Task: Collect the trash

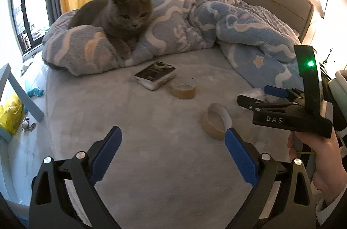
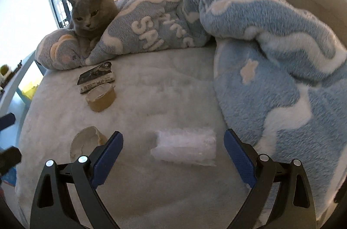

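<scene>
A crumpled clear plastic wrapper (image 2: pixel 184 146) lies on the grey bedsheet (image 2: pixel 151 88), and my open right gripper (image 2: pixel 172 133) hovers with its blue fingers on either side of it, apart from it. A brown tape roll (image 2: pixel 86 142) tilts just left of the right gripper's left finger. A second brown tape roll (image 2: pixel 100 99) lies farther back. My left gripper (image 1: pixel 173 129) is open over bare sheet, its right fingertip close to the near tape roll (image 1: pixel 214 120). The far tape roll (image 1: pixel 184 88) sits beyond. A hand holds the right gripper (image 1: pixel 252 93) over the wrapper (image 1: pixel 256 94).
A grey cat (image 1: pixel 117 14) lies on the bunched blue fleece blanket (image 1: pixel 216 23) at the back of the bed. A dark book (image 1: pixel 155 75) rests beside the far roll. Left of the bed's edge, a yellow bag (image 1: pixel 9 114) and small items lie on the floor.
</scene>
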The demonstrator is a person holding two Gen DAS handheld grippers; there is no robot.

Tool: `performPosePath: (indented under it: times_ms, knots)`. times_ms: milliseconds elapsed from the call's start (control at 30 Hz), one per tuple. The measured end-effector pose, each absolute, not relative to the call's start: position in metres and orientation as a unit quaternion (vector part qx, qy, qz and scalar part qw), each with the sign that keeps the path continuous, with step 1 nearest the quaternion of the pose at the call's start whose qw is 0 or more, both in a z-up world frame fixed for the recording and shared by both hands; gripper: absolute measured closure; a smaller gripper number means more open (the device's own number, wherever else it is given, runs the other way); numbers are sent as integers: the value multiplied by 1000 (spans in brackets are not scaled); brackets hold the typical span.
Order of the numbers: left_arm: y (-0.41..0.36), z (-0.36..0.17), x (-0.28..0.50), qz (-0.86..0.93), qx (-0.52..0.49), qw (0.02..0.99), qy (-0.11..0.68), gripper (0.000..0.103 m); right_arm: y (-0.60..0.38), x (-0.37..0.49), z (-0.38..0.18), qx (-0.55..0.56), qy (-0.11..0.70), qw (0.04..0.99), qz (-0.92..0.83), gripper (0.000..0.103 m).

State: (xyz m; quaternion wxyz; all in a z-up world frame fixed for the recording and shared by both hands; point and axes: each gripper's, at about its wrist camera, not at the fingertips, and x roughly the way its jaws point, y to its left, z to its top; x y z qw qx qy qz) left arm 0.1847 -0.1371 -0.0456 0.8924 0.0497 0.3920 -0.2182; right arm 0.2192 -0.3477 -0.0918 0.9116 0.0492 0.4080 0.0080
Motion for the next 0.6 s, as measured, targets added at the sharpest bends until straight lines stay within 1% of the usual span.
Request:
performPosePath:
  times_ms: [67, 100, 133, 167, 200, 267, 467, 533, 600]
  knots:
    - [-144, -47, 184, -224, 55, 891, 391, 6, -352, 220, -96, 58, 413, 909, 11, 9]
    - [-148, -49, 183, -227, 59, 890, 391, 6, -354, 220, -98, 60, 415, 908, 12, 13]
    - [-152, -50, 183, -231, 63, 889, 391, 6, -355, 220, -100, 61, 419, 906, 12, 24]
    - [-156, -51, 182, -234, 65, 887, 392, 6, -356, 220, -101, 62, 422, 904, 13, 29]
    - [-160, -53, 183, -238, 66, 885, 395, 6, -358, 220, -104, 68, 426, 902, 17, 30]
    - [-168, -57, 182, -246, 64, 880, 400, 6, -360, 221, -108, 72, 429, 900, 23, 36]
    - [-191, -67, 180, -255, 80, 873, 407, 7, -362, 217, -110, 64, 425, 902, 34, 40]
    - [-195, -70, 180, -254, 81, 872, 410, 9, -364, 216, -110, 65, 422, 903, 38, 41]
    - [-200, -73, 181, -252, 83, 871, 414, 13, -366, 213, -109, 68, 418, 905, 43, 41]
